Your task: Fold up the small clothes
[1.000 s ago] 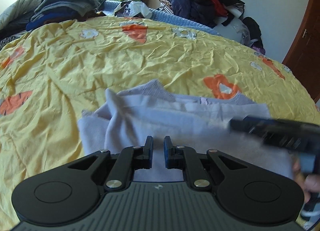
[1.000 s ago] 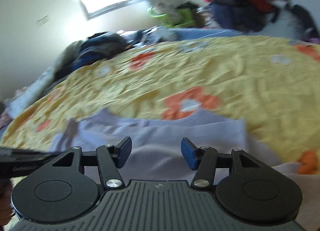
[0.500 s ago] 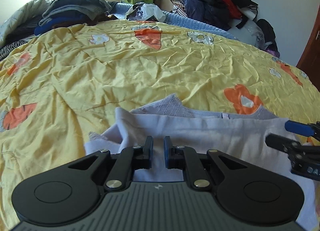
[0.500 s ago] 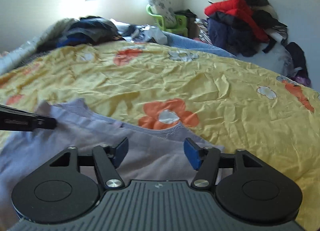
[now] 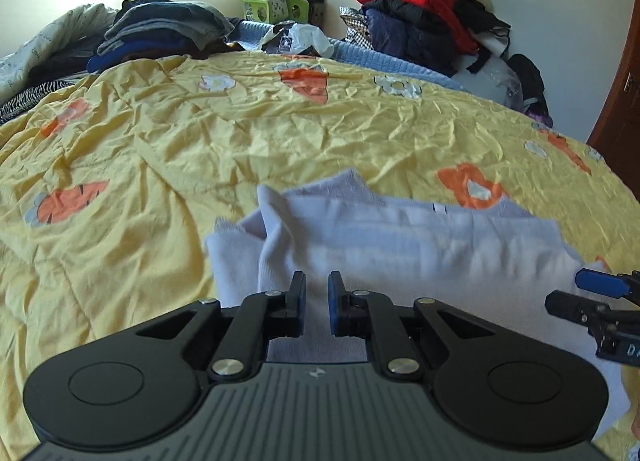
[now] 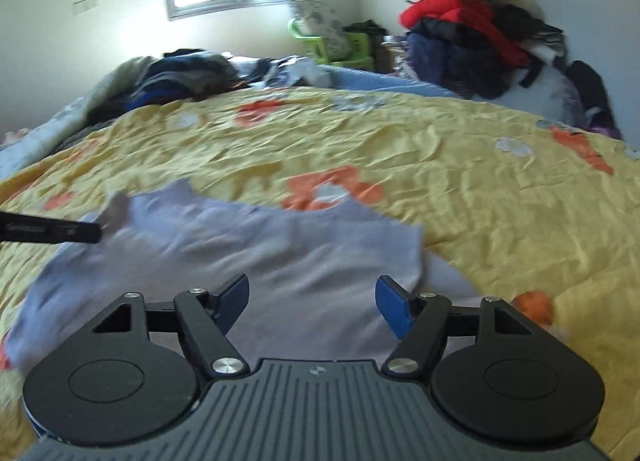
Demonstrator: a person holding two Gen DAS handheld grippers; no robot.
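Observation:
A pale lilac garment [image 5: 420, 237] lies crumpled on the yellow flowered bedspread [image 5: 180, 133]. My left gripper [image 5: 317, 301] is shut on a raised fold at the garment's left part, with cloth showing in the narrow gap between its pads. In the right wrist view its dark tip [image 6: 94, 231] sits at the garment's [image 6: 280, 253] far left corner. My right gripper [image 6: 312, 301] stands open just above the garment's right half, with nothing pressed between its blue pads. It also shows at the right edge of the left wrist view [image 5: 592, 293].
Folded dark clothes [image 5: 160, 29] are stacked at the head of the bed. A heap of red and navy jackets [image 5: 420, 17] rises at the back right beside a green crate [image 5: 272, 7]. A wooden door [image 5: 624, 93] stands at the right.
My right gripper's jaws have spread wider, and it has drawn away to the right edge of the garment. The left gripper keeps its hold on the fold.

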